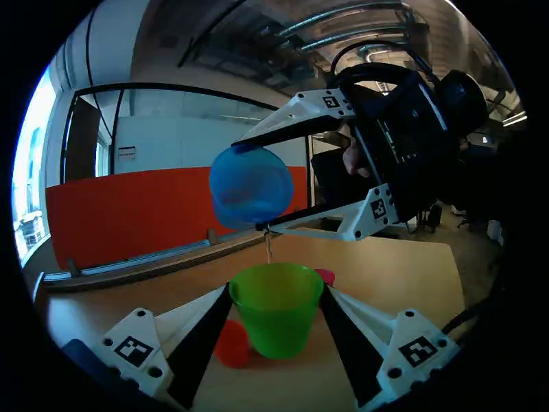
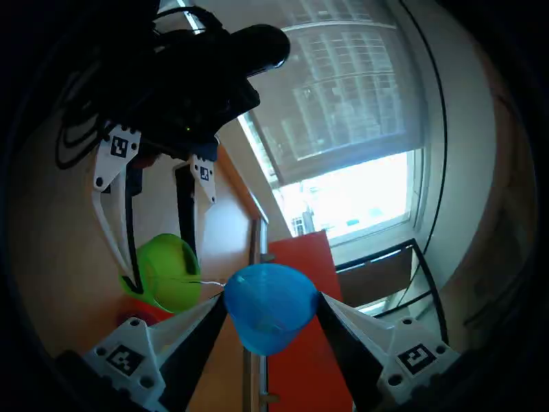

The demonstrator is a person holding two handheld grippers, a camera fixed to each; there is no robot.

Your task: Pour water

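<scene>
Left gripper (image 1: 274,292) closed on green cup (image 1: 276,317), one finger against each side; cup stands upright on wooden table (image 1: 398,275). Right gripper (image 2: 271,302) clamped on blue cup (image 2: 269,317), both fingers pressing its sides. Left gripper view: blue cup tilted at 12 o'clock above green cup, rims apart; thin water stream (image 1: 268,248) drops from its lip into green cup. Small red cup (image 1: 232,343) just beside green cup at 8 o'clock; pink object (image 1: 326,276) at 2 o'clock, behind rim.
</scene>
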